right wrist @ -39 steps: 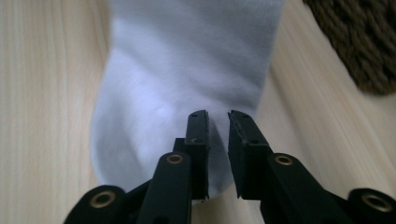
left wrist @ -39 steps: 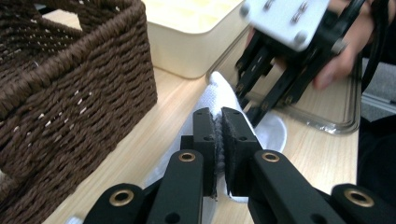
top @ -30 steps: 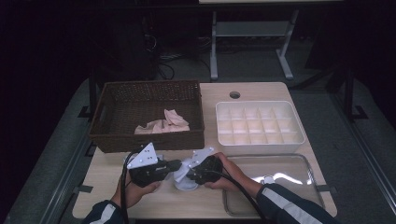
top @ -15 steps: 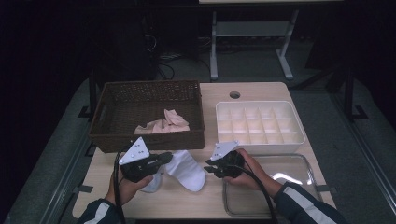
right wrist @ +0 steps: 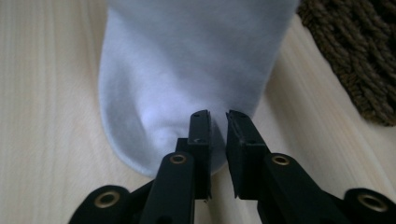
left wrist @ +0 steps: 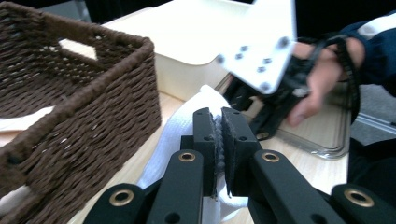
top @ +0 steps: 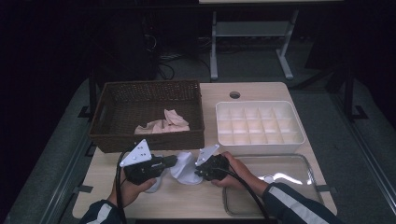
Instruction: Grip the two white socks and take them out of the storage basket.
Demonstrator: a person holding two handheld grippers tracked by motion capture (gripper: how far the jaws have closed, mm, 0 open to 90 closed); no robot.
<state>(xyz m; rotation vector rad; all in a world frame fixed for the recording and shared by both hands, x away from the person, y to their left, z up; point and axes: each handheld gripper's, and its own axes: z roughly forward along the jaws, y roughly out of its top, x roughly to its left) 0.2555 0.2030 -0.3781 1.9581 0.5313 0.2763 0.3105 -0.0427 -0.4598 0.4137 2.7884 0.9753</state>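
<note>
left gripper [left wrist: 218, 140]: clamped on white sock [top: 185, 168] | right gripper [right wrist: 217, 122]: jaws just closing, pinching sock's toe edge between them

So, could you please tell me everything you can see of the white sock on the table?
The white sock is soft knit fabric, plain, lying crumpled on the wooden table just in front of the brown wicker basket. The left claw is shut on a fold of it. The right claw has just been closing at its rounded end, jaws nearly together with the sock's edge at them; whether they pinch it I cannot tell.
</note>
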